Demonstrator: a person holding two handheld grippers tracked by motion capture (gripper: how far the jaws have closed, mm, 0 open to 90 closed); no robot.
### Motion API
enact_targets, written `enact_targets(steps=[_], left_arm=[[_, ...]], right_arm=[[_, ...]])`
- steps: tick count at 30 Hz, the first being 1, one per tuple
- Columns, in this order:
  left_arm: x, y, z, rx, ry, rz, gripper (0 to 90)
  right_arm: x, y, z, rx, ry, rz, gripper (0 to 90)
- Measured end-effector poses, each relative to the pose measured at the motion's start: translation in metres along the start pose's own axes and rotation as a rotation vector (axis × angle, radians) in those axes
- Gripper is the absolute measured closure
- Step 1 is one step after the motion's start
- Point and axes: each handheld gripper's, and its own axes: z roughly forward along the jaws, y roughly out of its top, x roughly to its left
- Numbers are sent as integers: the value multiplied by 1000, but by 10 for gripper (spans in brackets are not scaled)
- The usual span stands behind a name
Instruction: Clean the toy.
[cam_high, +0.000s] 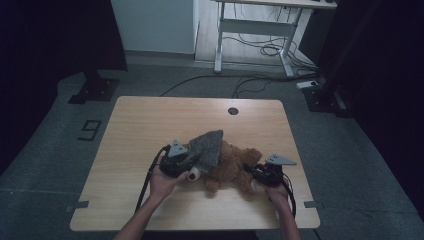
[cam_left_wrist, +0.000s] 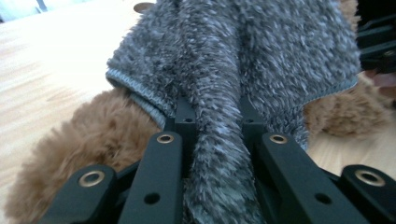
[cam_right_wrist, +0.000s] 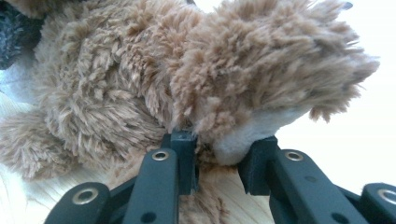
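Left gripper (cam_high: 186, 165), seen from the high view, sits at the near middle of the table (cam_high: 140, 130), clamped on a grey cloth (cam_high: 209, 146) that rises from its jaws and drapes over a brown plush toy (cam_high: 234, 167). That toy lies on the wood between the two hands. Right gripper (cam_high: 260, 175) is at the toy's right end, pinching one of its limbs; a hand (cam_high: 162, 184) holds each tool from below.

Along the left gripper view, the cloth (cam_left_wrist: 233, 70) fills the gap between the black jaws, which press on a bunched fold of it. Its hemmed edge hangs over the toy (cam_left_wrist: 88, 130), whose fur shows to the lower left and to the right, with table (cam_left_wrist: 46, 70) beyond.

From the right gripper view, the jaws close on a paw of the toy (cam_right_wrist: 187, 74), a pale pad touching the right jaw. A dark bit of cloth (cam_right_wrist: 14, 32) shows at the upper left corner.
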Motion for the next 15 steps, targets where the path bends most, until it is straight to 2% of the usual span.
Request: enact_targets(steps=[3, 6, 8, 11, 15], left_arm=[[7, -4, -13, -8, 21, -2, 763], [16, -9, -27, -13, 72, -1, 763], [23, -17, -33, -12, 84, -16, 763], [29, -31, -36, 5, 120, -8, 763], [37, -46, -36, 15, 133, -47, 764]], right_arm=[[0, 0, 0, 3, 0, -2, 705], [1, 0, 0, 2, -3, -2, 705], [0, 0, 0, 4, -3, -1, 705], [1, 0, 1, 2, -3, 5, 705], [1, 0, 2, 2, -5, 5, 706]])
